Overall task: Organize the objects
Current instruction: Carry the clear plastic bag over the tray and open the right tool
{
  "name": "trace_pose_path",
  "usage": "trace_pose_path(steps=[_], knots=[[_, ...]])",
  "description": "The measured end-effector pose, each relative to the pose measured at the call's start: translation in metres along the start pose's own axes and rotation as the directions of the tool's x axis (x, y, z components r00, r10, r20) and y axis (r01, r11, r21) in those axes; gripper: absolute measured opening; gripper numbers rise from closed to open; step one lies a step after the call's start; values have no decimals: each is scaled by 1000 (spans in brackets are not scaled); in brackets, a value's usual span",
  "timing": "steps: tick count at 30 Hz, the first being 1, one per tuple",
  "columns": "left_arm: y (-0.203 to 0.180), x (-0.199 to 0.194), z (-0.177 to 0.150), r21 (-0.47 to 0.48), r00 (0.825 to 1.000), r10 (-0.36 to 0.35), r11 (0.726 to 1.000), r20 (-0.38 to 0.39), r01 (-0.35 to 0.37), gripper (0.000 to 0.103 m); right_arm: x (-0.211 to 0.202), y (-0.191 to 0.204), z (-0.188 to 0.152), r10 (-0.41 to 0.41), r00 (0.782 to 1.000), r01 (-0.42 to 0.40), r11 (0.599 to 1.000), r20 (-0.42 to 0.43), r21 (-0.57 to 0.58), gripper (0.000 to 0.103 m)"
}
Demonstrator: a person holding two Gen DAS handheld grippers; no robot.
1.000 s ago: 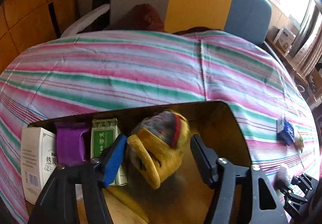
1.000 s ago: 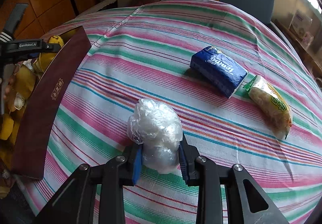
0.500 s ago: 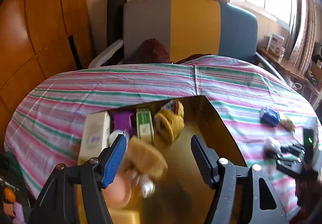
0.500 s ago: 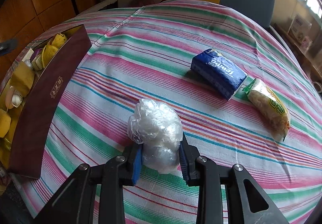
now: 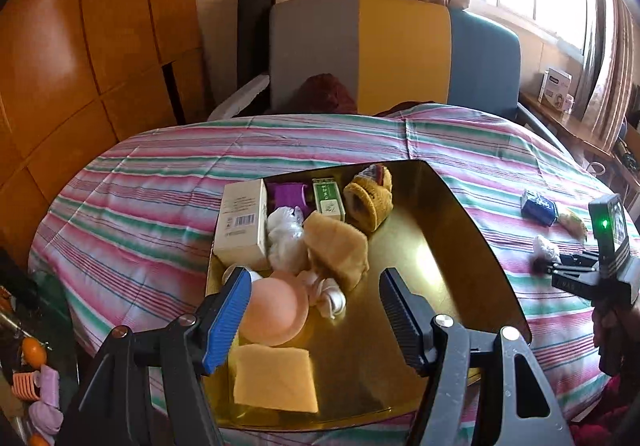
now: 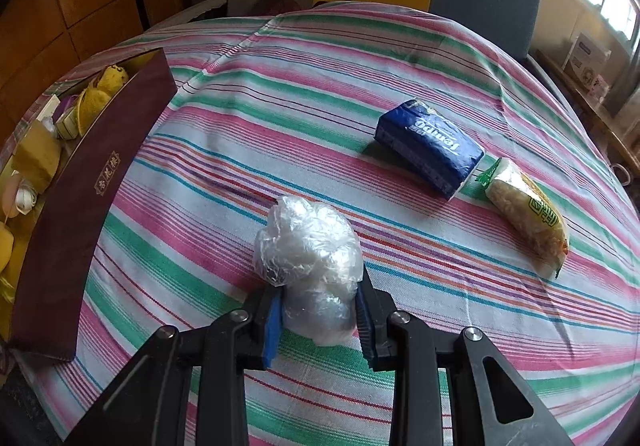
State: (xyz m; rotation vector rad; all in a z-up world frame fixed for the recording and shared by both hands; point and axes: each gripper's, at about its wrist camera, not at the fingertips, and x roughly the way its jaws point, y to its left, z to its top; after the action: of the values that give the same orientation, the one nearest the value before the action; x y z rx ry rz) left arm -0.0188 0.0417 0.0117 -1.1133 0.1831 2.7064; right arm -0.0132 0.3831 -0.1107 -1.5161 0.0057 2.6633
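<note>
The plastic wad sits on the striped tablecloth near the table's near edge, pinched between the right gripper fingers, its crumpled top bulging above them. Beyond it, toward the far right edge, lie a blue tissue pack and, just beside it, a yellow snack packet. At the left edge stands the box, maroon outside and gold inside.

The left gripper hangs over the box's near end with its jaws spread wide, holding nothing. Inside the box, crowded toward its left wall, are a white carton, a purple packet, a green carton, a yellow slipper, a white bag, a tan cloth, a pink ball and a yellow sponge.
</note>
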Motion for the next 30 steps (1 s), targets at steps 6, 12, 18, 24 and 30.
trace_pose_path(steps=[6, 12, 18, 24, 30], knots=[[11, 1, -6, -21, 1000, -6, 1000, -8, 6, 67, -25, 28, 20, 64, 998, -64, 998, 28, 8, 30], [20, 4, -10, -44, 1000, -7, 999, -16, 6, 68, -60, 98, 60, 207, 973, -199, 977, 103, -83, 31], [34, 9, -15, -83, 999, -4, 997, -33, 1, 67, -43, 167, 87, 298, 954, -290, 945, 29, -154, 31], [47, 18, -20, -118, 998, 10, 993, -57, -16, 67, 10, 213, 101, 274, 955, -289, 943, -111, -163, 31], [50, 18, -19, -127, 999, 14, 992, -53, -20, 67, 32, 228, 102, 280, 949, -302, 939, -147, -162, 40]])
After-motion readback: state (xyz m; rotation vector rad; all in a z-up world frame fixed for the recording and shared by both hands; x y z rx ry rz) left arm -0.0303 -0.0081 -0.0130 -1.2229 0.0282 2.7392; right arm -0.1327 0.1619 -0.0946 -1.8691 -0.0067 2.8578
